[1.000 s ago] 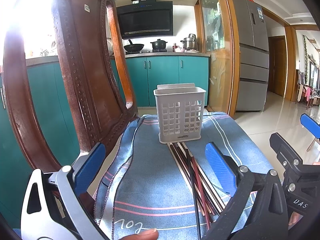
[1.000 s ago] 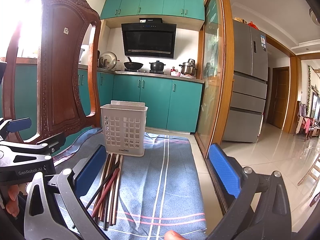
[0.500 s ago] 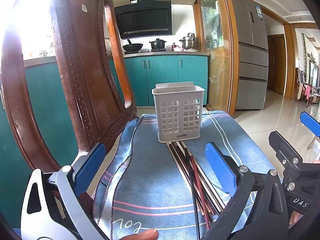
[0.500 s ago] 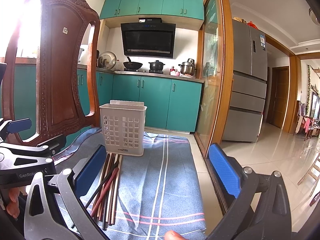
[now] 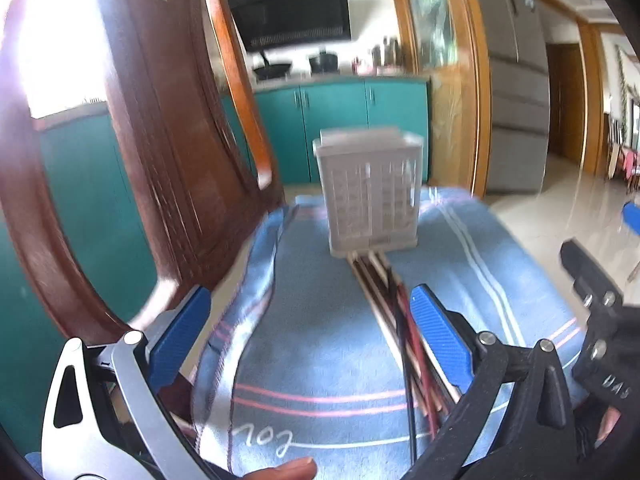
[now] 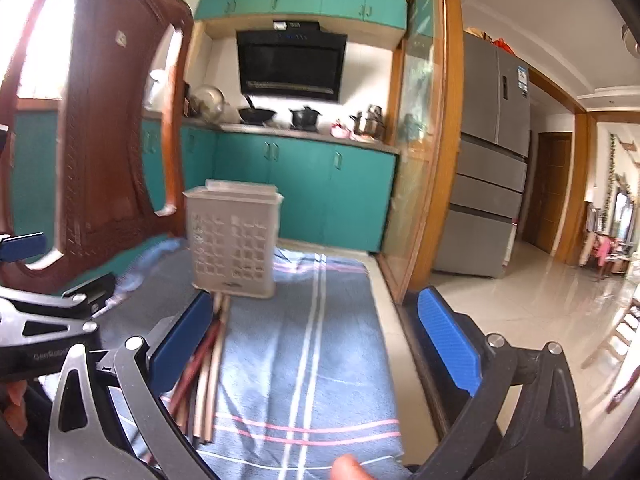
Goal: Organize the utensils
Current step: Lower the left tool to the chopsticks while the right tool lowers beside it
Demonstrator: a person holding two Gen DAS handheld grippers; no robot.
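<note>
Both grippers are pushing forward over the cloth: the basket and the chopsticks are looming larger than they were half a second ago, and the left view is smearing with the motion.

Nearest, the left gripper [image 5: 308, 330] is hanging low above the blue striped cloth [image 5: 320, 344] with its blue pads spread wide and nothing between them; its right pad is sitting just over the near part of the chopsticks [image 5: 394, 320]. The right gripper [image 6: 316, 340] is likewise gaping wide and empty, its left pad lying just beside the same bundle [image 6: 208, 360], probably because both hands are lining up along the sticks for a pick.

The chopsticks are lying loose on the cloth in a rough bundle of dark, red and pale sticks (a few crossing near the close end), pointing lengthwise away from the cameras so that a side pinch looks easy.

Their far tips are reaching the foot of the white slotted basket [image 5: 370, 192], which is standing upright on the cloth, apparently placed there as the holder. Whether anything is inside it cannot be told, since the slots are too blurred.

Beyond, a carved wooden chair back [image 6: 100, 140] is rising on the left, and teal kitchen cabinets [image 6: 312, 188] are filling the background.
</note>
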